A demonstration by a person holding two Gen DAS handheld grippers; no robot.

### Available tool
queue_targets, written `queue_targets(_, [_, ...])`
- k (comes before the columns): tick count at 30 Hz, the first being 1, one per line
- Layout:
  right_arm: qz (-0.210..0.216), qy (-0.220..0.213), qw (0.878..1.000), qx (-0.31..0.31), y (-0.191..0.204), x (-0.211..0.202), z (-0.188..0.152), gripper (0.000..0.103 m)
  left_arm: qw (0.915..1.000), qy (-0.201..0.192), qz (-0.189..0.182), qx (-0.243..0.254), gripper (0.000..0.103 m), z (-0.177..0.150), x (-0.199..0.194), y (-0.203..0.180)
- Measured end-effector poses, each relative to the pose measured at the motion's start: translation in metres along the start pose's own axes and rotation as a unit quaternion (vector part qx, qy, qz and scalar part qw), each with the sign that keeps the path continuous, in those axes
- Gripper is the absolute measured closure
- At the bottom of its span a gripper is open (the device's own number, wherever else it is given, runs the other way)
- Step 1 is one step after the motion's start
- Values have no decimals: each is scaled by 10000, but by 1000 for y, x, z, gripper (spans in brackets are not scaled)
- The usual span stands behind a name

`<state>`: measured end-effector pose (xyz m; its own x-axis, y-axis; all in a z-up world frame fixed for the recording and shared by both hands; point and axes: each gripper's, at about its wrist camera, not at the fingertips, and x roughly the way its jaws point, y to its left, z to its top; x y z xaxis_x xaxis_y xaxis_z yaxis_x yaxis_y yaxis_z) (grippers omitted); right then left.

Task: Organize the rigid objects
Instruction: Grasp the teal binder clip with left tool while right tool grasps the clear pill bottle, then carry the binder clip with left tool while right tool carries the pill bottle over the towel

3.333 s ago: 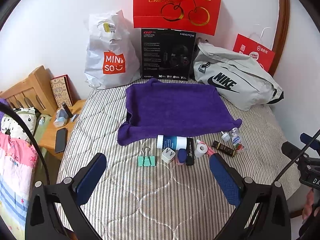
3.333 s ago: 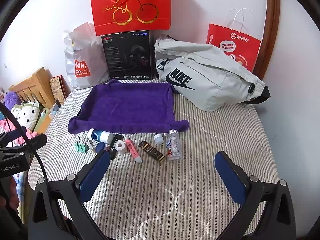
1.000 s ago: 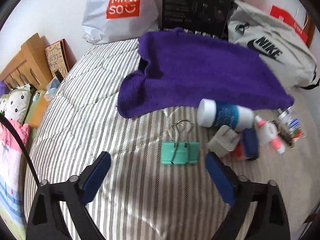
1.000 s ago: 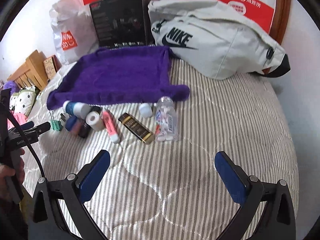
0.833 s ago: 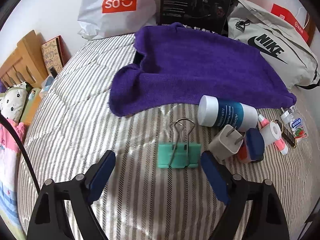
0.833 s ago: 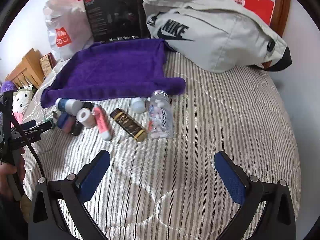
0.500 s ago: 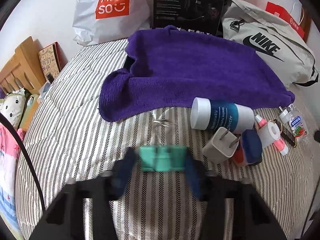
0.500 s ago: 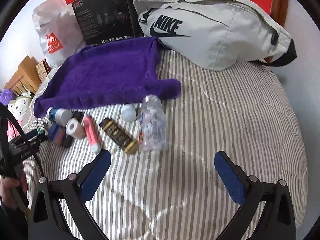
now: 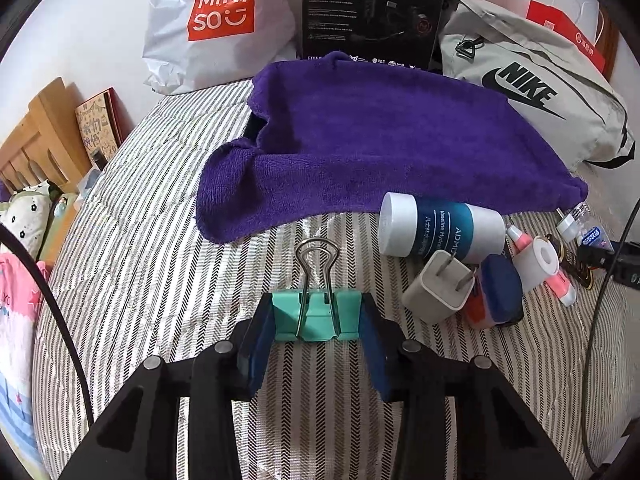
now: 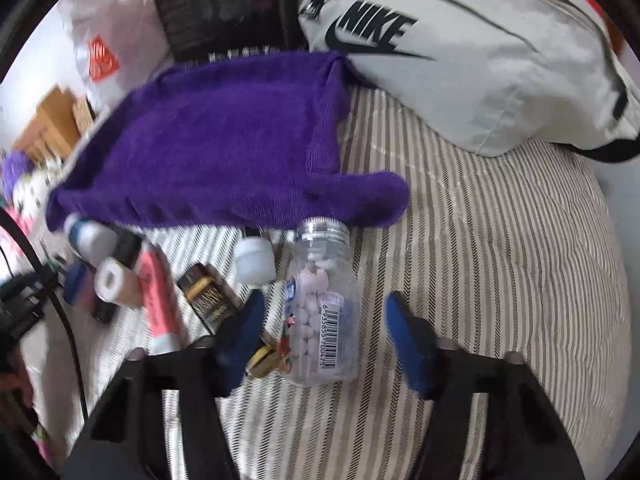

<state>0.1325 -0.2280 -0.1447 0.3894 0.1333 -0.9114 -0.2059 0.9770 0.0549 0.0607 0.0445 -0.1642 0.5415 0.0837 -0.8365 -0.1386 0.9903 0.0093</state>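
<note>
My left gripper [image 9: 318, 316] is shut on a teal binder clip [image 9: 316, 316] lying on the striped bedspread, its wire handle pointing at the purple towel [image 9: 384, 140]. To its right lie a white-capped lotion bottle [image 9: 440, 230], a white plug [image 9: 438, 288], a blue case [image 9: 500, 288], a tape roll [image 9: 538, 258]. My right gripper [image 10: 324, 312] is partly closed around a clear pill bottle [image 10: 322, 308], with a gap on its right side. A white cap [image 10: 255, 262], a dark bar [image 10: 210, 292] and a pink tube [image 10: 158, 300] lie left of it.
A grey Nike bag [image 9: 532, 88] [image 10: 460, 60], a black box [image 9: 372, 8] and a white Miniso bag [image 9: 216, 20] stand behind the towel. A wooden bedside stand [image 9: 44, 140] is at the left edge. Striped bedspread [image 10: 500, 240] stretches right of the bottle.
Both grippers moved down toward the bed. The left one closed on the binder clip. The right one narrowed from wide open around the pill bottle.
</note>
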Motion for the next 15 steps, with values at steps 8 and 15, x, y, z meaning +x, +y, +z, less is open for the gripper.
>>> queue_targets(8, [-116,-251,9996,-87,8,3,-6,51,10000,-13,7,9,63,-1,-1,0])
queue_targets(15, [-197,29,9997,-161,8,-1,-3,62,10000,34,16,-17,63,0,2,0])
